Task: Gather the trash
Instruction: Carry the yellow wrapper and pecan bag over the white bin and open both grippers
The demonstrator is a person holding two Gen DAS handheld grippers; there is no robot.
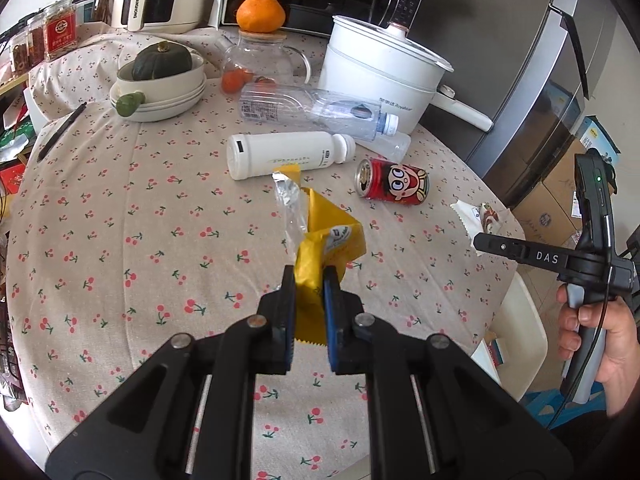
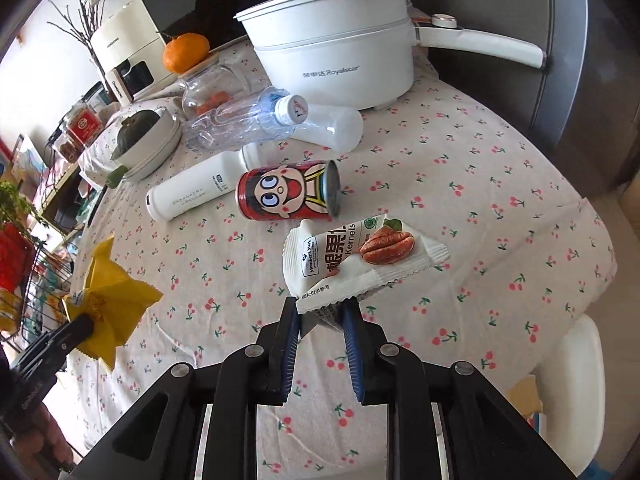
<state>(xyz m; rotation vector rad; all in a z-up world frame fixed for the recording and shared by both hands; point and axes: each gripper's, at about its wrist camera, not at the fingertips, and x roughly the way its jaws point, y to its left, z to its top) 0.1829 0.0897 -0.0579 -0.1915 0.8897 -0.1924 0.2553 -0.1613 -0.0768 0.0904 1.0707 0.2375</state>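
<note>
A crumpled yellow wrapper (image 1: pixel 320 240) is being held in the left claw (image 1: pixel 309 280), whose jaws are being kept narrow, pressed onto the wrapper's lower folds; the wrapper is being carried clear of the bench (image 1: pixel 120 240), and a strip of clear and silver foil (image 1: pixel 288 196) is seen standing up from its top. A white nut-kernel packet (image 2: pixel 360 256) is being gripped at its crimped lower edge by the right claw (image 2: pixel 320 308), the jaws being set close together on the packet, which is being held just above the cherry-print cloth.

Further trash is lying on the bench beyond the claws. A red cartoon can (image 2: pixel 286 194) is lying on its side just behind the packet. A white bottle (image 1: pixel 288 154) is lying on its side beside the can, and a clear plastic bottle (image 1: pixel 316 110) is lying behind it, near a white electric pot (image 2: pixel 336 60). A glass jar (image 1: pixel 258 60) is being topped by an orange (image 1: pixel 261 14), and a dark green squash (image 1: pixel 162 60) is being cradled in stacked bowls (image 1: pixel 160 96) at the left. In the left wrist view the right claw's handle is being gripped by a hand (image 1: pixel 596 340) at the bench's edge.
</note>
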